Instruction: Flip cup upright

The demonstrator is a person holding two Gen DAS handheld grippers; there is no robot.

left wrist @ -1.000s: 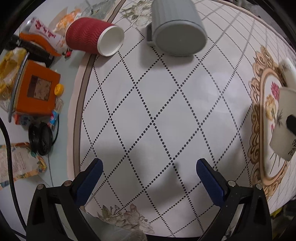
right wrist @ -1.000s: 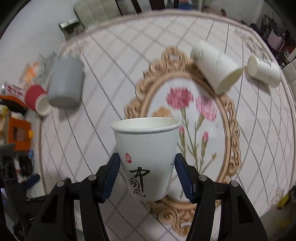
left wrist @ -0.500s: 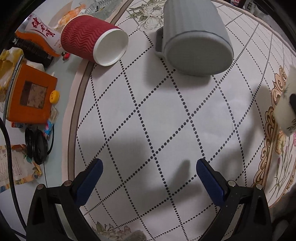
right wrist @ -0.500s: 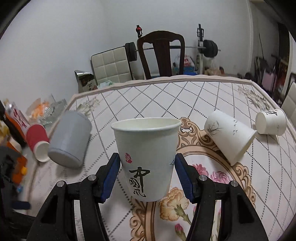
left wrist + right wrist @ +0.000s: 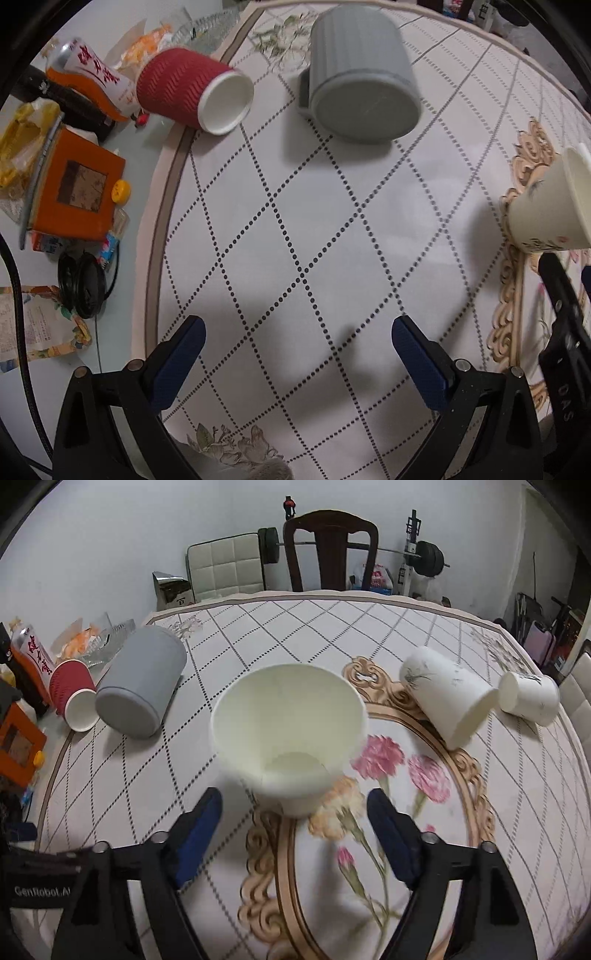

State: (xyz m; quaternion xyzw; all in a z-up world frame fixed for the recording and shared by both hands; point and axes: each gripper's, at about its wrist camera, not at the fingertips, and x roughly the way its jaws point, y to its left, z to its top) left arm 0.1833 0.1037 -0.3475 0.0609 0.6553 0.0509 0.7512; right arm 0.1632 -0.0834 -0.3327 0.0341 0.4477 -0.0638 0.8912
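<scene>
A white paper cup (image 5: 290, 738) stands upright on the tablecloth, mouth up, just ahead of my right gripper (image 5: 295, 819), which is open and clear of it. The cup also shows at the right edge of the left wrist view (image 5: 550, 206). My left gripper (image 5: 295, 336) is open and empty above the checked cloth. A grey mug (image 5: 360, 74) and a red ribbed paper cup (image 5: 192, 94) lie on their sides ahead of it. Two more white paper cups (image 5: 448, 696) (image 5: 528, 698) lie on their sides at the right.
Left of the cloth's edge lie an orange box (image 5: 75, 186), snack packets (image 5: 88, 75), a black cable coil (image 5: 83, 288) and papers. A wooden chair (image 5: 330, 550), a padded bench and a barbell rack stand beyond the table's far edge.
My right gripper has opened and drawn back from the white cup, which now stands on the table. My left gripper has moved closer to the grey mug and red cup.
</scene>
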